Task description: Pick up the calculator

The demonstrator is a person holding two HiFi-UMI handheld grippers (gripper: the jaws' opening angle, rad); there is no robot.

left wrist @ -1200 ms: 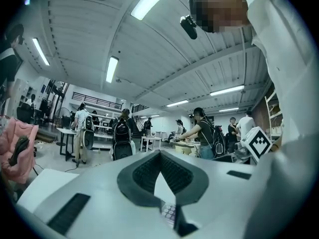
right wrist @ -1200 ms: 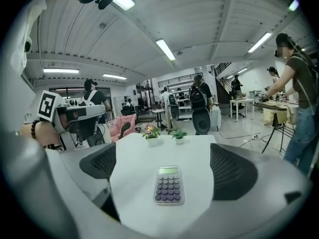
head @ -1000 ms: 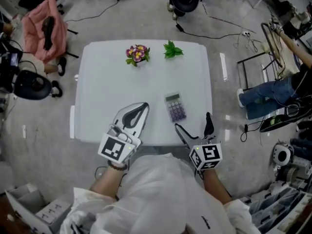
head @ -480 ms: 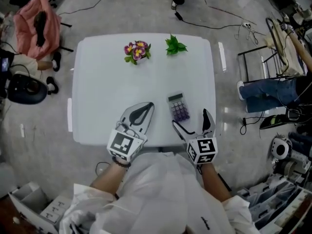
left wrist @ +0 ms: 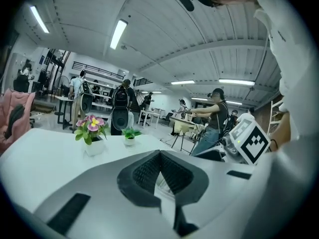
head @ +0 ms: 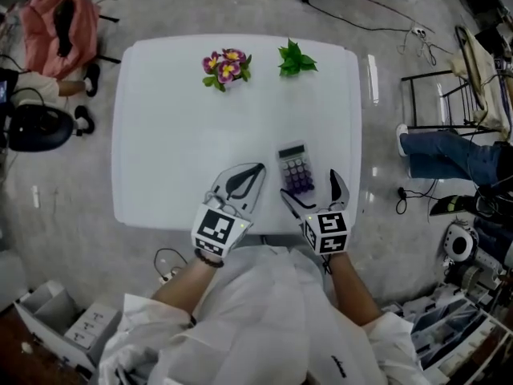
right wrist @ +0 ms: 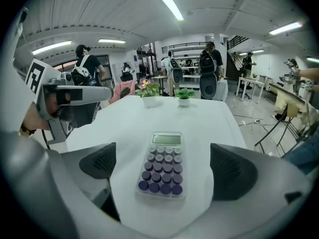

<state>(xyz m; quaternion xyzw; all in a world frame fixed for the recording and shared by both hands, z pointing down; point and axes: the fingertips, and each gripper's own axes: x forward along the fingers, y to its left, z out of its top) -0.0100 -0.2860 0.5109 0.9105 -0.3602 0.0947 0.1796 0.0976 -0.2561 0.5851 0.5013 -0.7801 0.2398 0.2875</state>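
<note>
The calculator (head: pixel 294 168), clear-bodied with purple keys and a small screen, lies flat near the front right of the white table (head: pixel 176 135). My right gripper (head: pixel 311 185) is open just behind it, one jaw on each side of its near end. In the right gripper view the calculator (right wrist: pixel 162 166) sits between the two dark pads (right wrist: pixel 99 166) without touching them. My left gripper (head: pixel 256 168) is shut and holds nothing. It hovers over the table just left of the calculator. The left gripper view shows its jaws (left wrist: pixel 160 156) closed together.
A pot of pink flowers (head: pixel 224 66) and a small green plant (head: pixel 296 58) stand at the table's far edge. A chair with a pink jacket (head: pixel 60 18) is at the back left. A person in jeans (head: pixel 449 155), a rack and floor cables are to the right.
Both grippers have moved forward over the table's front edge. The right gripper has come up to the calculator, its open jaws now flanking the near end.
</note>
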